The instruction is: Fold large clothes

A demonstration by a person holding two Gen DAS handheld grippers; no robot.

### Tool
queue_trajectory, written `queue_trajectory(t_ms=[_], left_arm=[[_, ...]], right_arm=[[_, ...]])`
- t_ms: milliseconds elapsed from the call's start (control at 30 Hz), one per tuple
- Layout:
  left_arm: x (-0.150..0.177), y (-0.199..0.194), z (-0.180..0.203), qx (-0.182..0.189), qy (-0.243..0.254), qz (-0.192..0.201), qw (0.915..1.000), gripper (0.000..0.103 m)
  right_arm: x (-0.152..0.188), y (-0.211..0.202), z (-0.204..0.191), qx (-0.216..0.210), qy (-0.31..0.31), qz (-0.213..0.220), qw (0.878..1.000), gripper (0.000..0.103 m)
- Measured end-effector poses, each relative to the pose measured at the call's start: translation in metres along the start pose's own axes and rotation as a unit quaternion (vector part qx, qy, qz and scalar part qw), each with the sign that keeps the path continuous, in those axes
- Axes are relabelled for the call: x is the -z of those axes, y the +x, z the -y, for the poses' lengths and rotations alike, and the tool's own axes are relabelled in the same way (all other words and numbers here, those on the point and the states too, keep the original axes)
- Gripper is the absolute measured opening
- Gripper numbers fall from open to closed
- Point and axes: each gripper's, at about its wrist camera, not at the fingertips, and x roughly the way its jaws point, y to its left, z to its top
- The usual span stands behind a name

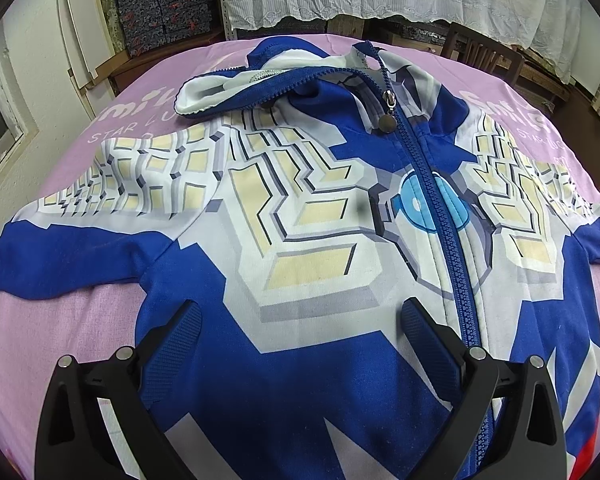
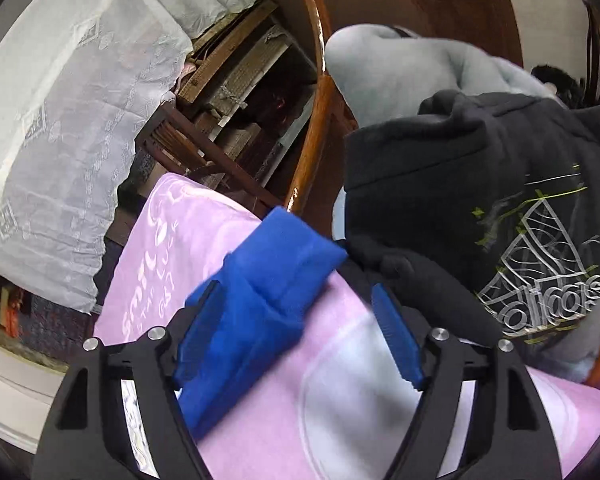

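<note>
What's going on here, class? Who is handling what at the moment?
A person holding a tool in each hand is folding a blue and white zip-up jacket spread front-up on a pink sheet. The left tool hovers open over the jacket's lower front, gripping nothing. The right tool is open, with the jacket's blue sleeve end lying loose between its fingers. A dark hoodie lies beside the sheet. No fold is visible yet.

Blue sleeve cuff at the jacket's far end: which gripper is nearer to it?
Right. The right gripper has the sleeve cuff between its open jaws. The left gripper hovers open over the jacket's chest, away from either cuff.
</note>
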Motion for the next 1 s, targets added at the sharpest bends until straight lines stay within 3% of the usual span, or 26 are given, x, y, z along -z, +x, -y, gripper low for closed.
queue_trajectory(t_ms=[33,100,133,167,233,300,367,433,533,600,733,833,933,967,1000], left_arm=[[0.000,0.000,0.000,0.000,0.000,0.000,1.0000,0.100],[0.000,0.000,0.000,0.000,0.001,0.001,1.0000,0.100],[0.000,0.000,0.000,0.000,0.001,0.001,1.0000,0.100],[0.000,0.000,0.000,0.000,0.001,0.001,1.0000,0.100],[0.000,0.000,0.000,0.000,0.001,0.001,1.0000,0.100],[0.000,0.000,0.000,0.000,0.001,0.001,1.0000,0.100],[0.000,0.000,0.000,0.000,0.001,0.000,1.0000,0.100],[0.000,0.000,0.000,0.001,0.001,0.001,1.0000,0.100],[-0.001,0.000,0.001,0.001,0.001,0.000,1.0000,0.100],[0.000,0.000,0.001,0.001,0.001,0.000,1.0000,0.100],[-0.001,-0.001,-0.002,0.005,-0.002,-0.003,1.0000,0.100],[-0.002,-0.004,-0.010,0.012,-0.013,0.002,0.9998,0.100],[-0.005,-0.011,-0.022,0.018,-0.033,0.013,0.9992,0.100],[-0.007,-0.013,-0.027,0.019,-0.042,0.016,0.9988,0.100],[-0.009,-0.014,-0.033,0.019,-0.050,0.017,0.9984,0.100]], right_arm=[[-0.002,0.009,0.002,-0.008,0.005,-0.012,1.000,0.067],[-0.005,0.011,-0.001,-0.008,-0.013,0.001,1.000,0.020],[-0.004,0.007,-0.004,-0.019,-0.028,0.009,0.999,0.011],[-0.002,0.001,-0.008,-0.021,-0.041,0.022,0.999,0.011],[0.006,-0.016,-0.021,0.023,-0.098,0.053,0.993,0.011],[0.010,-0.013,-0.017,0.069,-0.107,0.038,0.991,0.012],[0.010,-0.003,-0.001,0.087,-0.079,0.016,0.993,0.022],[0.007,-0.007,0.006,0.079,-0.057,0.019,0.995,0.030],[0.009,-0.033,0.001,0.097,-0.036,0.071,0.992,0.034],[0.016,-0.046,-0.017,0.080,-0.064,0.088,0.991,0.035],[0.038,-0.032,-0.071,0.025,-0.159,0.046,0.986,0.035],[0.051,-0.006,-0.088,0.013,-0.179,0.006,0.984,0.033],[0.051,0.024,-0.074,0.024,-0.145,-0.028,0.989,0.028],[0.048,0.028,-0.061,0.020,-0.125,-0.028,0.992,0.008],[0.045,0.029,-0.056,0.021,-0.116,-0.023,0.993,0.000]])
